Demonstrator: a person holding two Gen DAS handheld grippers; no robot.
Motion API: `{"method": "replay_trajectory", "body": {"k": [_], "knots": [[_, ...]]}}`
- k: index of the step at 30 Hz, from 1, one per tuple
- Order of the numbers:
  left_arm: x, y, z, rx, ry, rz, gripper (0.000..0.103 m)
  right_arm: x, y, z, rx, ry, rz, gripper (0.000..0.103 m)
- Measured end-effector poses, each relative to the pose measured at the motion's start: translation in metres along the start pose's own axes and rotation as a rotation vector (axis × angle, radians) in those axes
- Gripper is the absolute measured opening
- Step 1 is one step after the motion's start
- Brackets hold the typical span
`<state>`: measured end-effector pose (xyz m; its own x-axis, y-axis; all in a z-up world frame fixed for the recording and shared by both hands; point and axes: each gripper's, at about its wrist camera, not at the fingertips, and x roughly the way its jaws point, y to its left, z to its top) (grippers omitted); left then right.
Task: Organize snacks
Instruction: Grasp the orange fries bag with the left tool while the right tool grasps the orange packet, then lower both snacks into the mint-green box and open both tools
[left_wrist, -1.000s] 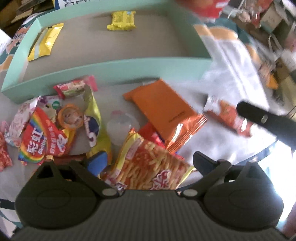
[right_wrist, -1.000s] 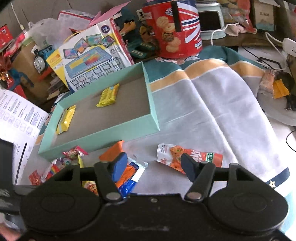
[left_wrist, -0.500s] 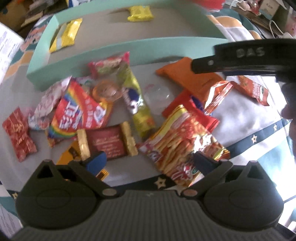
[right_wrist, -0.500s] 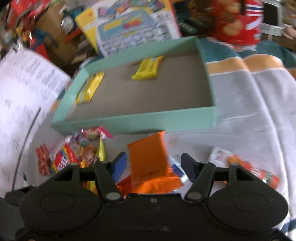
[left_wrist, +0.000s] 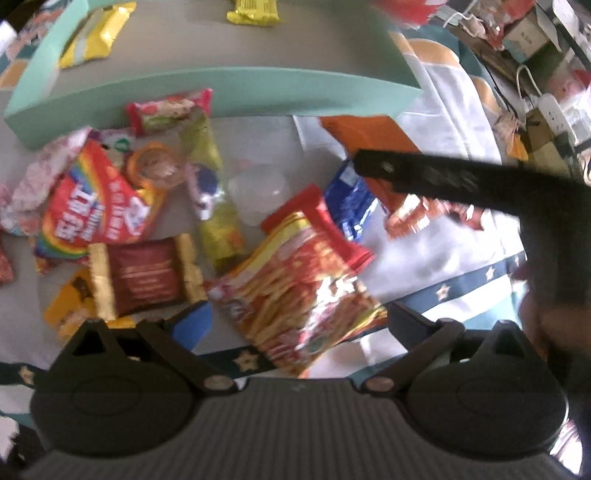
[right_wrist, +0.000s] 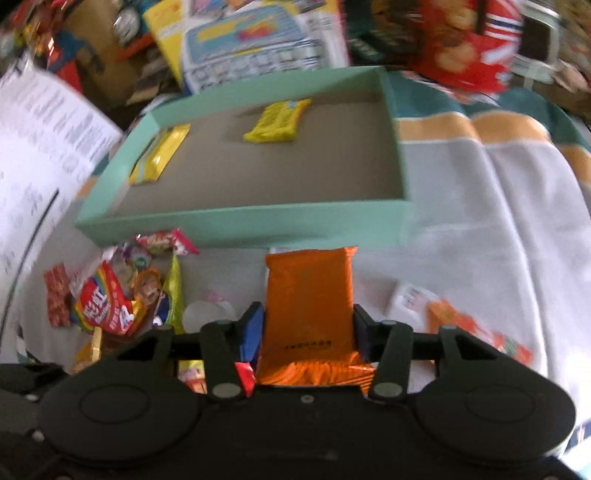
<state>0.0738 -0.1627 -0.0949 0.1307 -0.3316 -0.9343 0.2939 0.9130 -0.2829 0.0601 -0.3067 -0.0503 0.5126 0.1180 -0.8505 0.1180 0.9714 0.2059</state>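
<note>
A mint-green tray (right_wrist: 236, 218) lies on the cloth with two yellow snack packs (right_wrist: 279, 120) inside. In front of it lies a pile of snacks. My right gripper (right_wrist: 308, 328) has its two fingers against both sides of an orange packet (right_wrist: 308, 295); it looks closed on it. In the left wrist view the right gripper's black body (left_wrist: 461, 181) hangs over the orange packet (left_wrist: 362, 127). My left gripper (left_wrist: 295, 325) is open above a red-and-yellow fries bag (left_wrist: 295, 291), not touching it.
The pile holds a rainbow candy bag (left_wrist: 92, 206), a dark red wafer pack (left_wrist: 144, 275), a green-yellow pack (left_wrist: 218, 206), a clear jelly cup (left_wrist: 258, 192) and a blue pack (left_wrist: 351, 203). A red biscuit tin (right_wrist: 465, 40) and toy boxes stand behind the tray.
My right gripper has dropped toward the pile and narrowed its fingers around the orange packet. My left gripper has drawn back from the snacks and stays open.
</note>
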Motion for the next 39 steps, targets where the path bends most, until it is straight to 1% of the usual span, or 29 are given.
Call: {"method": "replay_trajectory", "body": {"k": [2, 5, 8, 9, 10, 11, 12, 15, 17, 19, 24, 27, 30, 33, 36, 39], "knots": [[0.007, -0.001, 0.005, -0.05, 0.01, -0.002, 0.103, -0.008, -0.014, -0.005, 0.046, -0.007, 0.002, 0.049], [0.02, -0.005, 0.009, -0.094, 0.006, 0.048, 0.102, -0.018, -0.032, -0.018, 0.098, -0.012, 0.003, 0.049], [0.024, -0.007, 0.007, -0.092, -0.023, 0.082, 0.088, -0.023, -0.043, -0.032, 0.135, -0.019, 0.01, 0.049], [0.021, -0.007, 0.003, -0.075, -0.038, 0.08, 0.079, -0.026, -0.046, -0.036, 0.144, -0.023, 0.013, 0.049], [0.017, -0.008, 0.0, -0.052, -0.051, 0.079, 0.073, -0.026, -0.047, -0.039, 0.152, -0.027, 0.016, 0.049], [0.014, -0.01, -0.003, -0.029, -0.063, 0.085, 0.061, -0.028, -0.048, -0.042, 0.16, -0.031, 0.02, 0.049], [0.01, -0.012, -0.005, -0.004, -0.073, 0.094, 0.053, -0.028, -0.049, -0.043, 0.165, -0.035, 0.024, 0.049], [0.005, -0.009, -0.014, 0.037, -0.07, 0.101, 0.043, -0.03, -0.049, -0.044, 0.171, -0.05, 0.036, 0.049], [0.001, -0.006, -0.018, 0.051, -0.068, 0.098, 0.041, -0.034, -0.047, -0.043, 0.172, -0.058, 0.04, 0.049], [-0.007, -0.003, -0.022, 0.067, -0.084, 0.09, 0.04, -0.037, -0.044, -0.043, 0.167, -0.063, 0.039, 0.049], [-0.035, -0.006, -0.028, 0.138, -0.166, 0.066, 0.038, -0.043, -0.037, -0.038, 0.155, -0.075, 0.029, 0.049], [-0.054, -0.003, -0.022, 0.145, -0.213, 0.038, 0.038, -0.051, -0.032, -0.03, 0.155, -0.098, 0.027, 0.049], [-0.068, -0.001, -0.009, 0.144, -0.257, 0.013, 0.038, -0.059, -0.026, -0.019, 0.145, -0.123, 0.024, 0.049], [-0.084, 0.009, 0.013, 0.15, -0.31, 0.018, 0.038, -0.061, -0.02, 0.001, 0.138, -0.143, 0.025, 0.049], [-0.099, 0.024, 0.045, 0.141, -0.364, 0.035, 0.038, -0.058, -0.018, 0.027, 0.135, -0.167, 0.018, 0.049], [-0.106, 0.039, 0.089, 0.151, -0.4, 0.064, 0.038, -0.048, -0.016, 0.061, 0.138, -0.182, 0.009, 0.049]]}}
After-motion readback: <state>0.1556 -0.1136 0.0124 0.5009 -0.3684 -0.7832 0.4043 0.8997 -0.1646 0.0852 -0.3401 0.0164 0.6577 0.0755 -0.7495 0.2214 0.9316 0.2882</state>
